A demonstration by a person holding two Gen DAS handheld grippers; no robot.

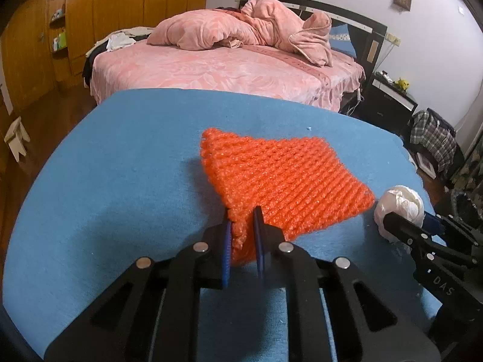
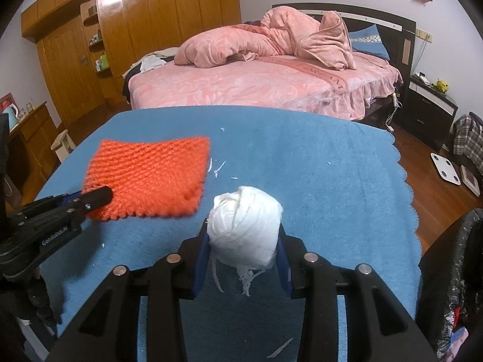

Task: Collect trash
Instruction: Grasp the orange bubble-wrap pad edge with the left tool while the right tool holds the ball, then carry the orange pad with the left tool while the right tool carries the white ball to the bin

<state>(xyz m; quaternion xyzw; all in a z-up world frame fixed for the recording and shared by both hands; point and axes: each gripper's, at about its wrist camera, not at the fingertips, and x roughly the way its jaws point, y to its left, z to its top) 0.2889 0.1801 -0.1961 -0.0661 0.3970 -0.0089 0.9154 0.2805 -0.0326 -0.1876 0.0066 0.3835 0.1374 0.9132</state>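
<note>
The left gripper [image 1: 243,214] pinches a corner of the orange foam net [image 1: 280,178] on the blue cloth [image 1: 120,166]; the right gripper [image 2: 243,235] clamps a white paper wad [image 2: 246,226]. Paper scraps [image 2: 219,167] lie between them; a black-lined bin [image 2: 465,241] stands at the right.

L gripper [image 1: 243,211] pinches orange mesh pad [image 1: 280,178] corner.

Orange foam net [image 1: 280,178]: flat, square-ish, on blue cloth, near corner bunched up, pinched. White paper wad [image 2: 244,229]: crumpled ball, shreds hanging below, just right of net.
</note>
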